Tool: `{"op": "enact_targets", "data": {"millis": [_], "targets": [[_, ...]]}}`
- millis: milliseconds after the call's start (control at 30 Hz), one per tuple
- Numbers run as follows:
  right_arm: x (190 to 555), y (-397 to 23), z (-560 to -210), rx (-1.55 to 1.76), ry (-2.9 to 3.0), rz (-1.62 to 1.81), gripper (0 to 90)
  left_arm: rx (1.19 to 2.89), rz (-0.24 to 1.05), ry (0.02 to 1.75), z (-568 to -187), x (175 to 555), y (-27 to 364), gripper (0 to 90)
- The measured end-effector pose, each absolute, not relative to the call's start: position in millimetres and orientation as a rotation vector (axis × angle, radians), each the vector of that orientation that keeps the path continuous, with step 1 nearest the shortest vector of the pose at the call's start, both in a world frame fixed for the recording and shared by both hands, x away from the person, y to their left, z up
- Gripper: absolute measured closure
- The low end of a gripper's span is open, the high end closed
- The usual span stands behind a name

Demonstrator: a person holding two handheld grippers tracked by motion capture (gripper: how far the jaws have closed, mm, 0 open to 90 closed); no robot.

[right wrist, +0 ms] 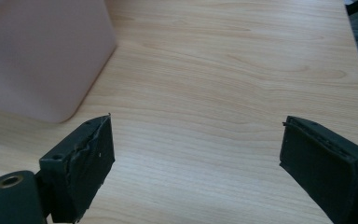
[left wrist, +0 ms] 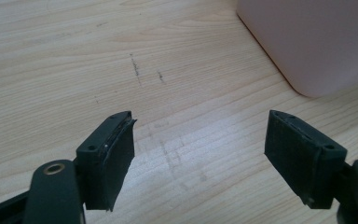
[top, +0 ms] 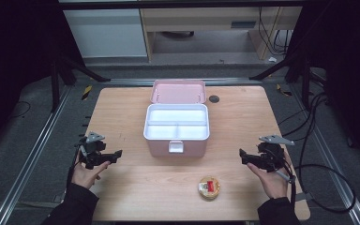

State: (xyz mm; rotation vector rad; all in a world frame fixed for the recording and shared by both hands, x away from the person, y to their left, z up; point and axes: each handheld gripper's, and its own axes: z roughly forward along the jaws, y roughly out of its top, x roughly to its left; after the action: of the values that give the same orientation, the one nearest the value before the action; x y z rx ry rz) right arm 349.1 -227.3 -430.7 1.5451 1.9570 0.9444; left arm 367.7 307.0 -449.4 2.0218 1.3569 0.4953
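One pink box (top: 176, 126), one round tin (top: 209, 187); two tongs, left (top: 117, 153) and right (top: 242, 153), both apart, empty.

We see a light wooden table (top: 122, 108) with rounded corners. A pink plastic box (top: 176, 136) with a white divided tray and its lid swung open stands on it, between the fingers of the two grippers and farther from the person. A small round tin (top: 209, 187) with a red label lies nearer the right gripper's fingers. A dark round grommet (top: 214, 99) sits beyond the box.
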Motion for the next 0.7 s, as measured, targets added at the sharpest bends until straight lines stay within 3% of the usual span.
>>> {"op": "enact_targets", "data": {"millis": [700], "targets": [[321,-142,-452,1.345,2.388,0.844,11.0,2.038,0.534,1.31,-436,354,290,25.7]]}}
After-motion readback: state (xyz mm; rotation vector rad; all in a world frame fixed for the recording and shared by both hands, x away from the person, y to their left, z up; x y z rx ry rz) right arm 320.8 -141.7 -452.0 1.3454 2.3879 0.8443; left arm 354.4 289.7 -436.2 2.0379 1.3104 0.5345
